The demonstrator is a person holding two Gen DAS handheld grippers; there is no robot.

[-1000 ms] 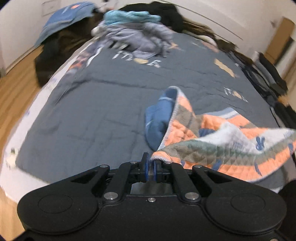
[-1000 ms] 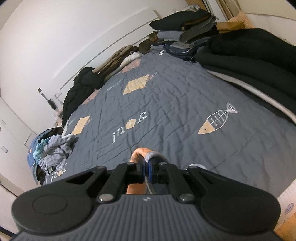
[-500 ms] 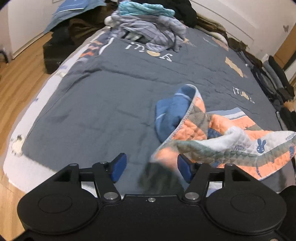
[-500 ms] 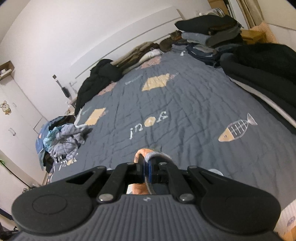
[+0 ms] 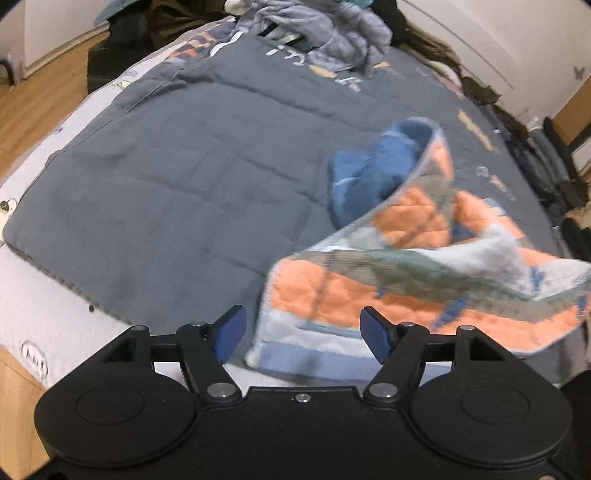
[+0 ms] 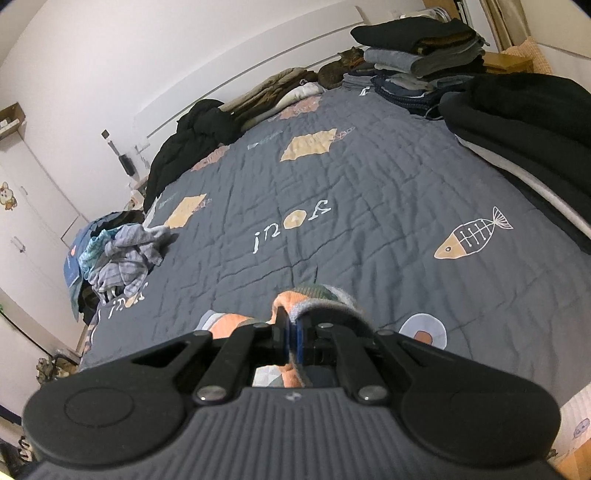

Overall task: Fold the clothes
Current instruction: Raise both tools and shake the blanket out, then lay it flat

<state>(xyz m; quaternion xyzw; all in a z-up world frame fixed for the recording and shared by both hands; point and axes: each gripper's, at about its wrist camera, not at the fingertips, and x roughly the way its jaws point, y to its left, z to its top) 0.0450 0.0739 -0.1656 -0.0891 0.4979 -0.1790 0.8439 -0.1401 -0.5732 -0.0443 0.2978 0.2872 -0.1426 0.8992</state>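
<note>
An orange, grey, white and blue quilted garment (image 5: 406, 266) hangs and drapes over the grey bedspread (image 5: 184, 192), stretched off to the right. My left gripper (image 5: 301, 332) is open, jaws wide apart, with the garment's loose corner hanging between and just beyond them, not gripped. My right gripper (image 6: 291, 332) is shut on an edge of the same garment (image 6: 314, 297), which bunches over the fingertips above the bedspread (image 6: 369, 206).
A heap of unfolded grey and blue clothes (image 5: 325, 33) lies at the far end of the bed, also in the right wrist view (image 6: 118, 254). Folded stacks (image 6: 417, 48) and a black pile (image 6: 524, 110) sit along the right. Wooden floor (image 5: 33, 92) lies left.
My left gripper was shut on the garment's corner a second ago; it has opened and let go, and the corner has dropped in front of it. My right gripper stays shut on the garment.
</note>
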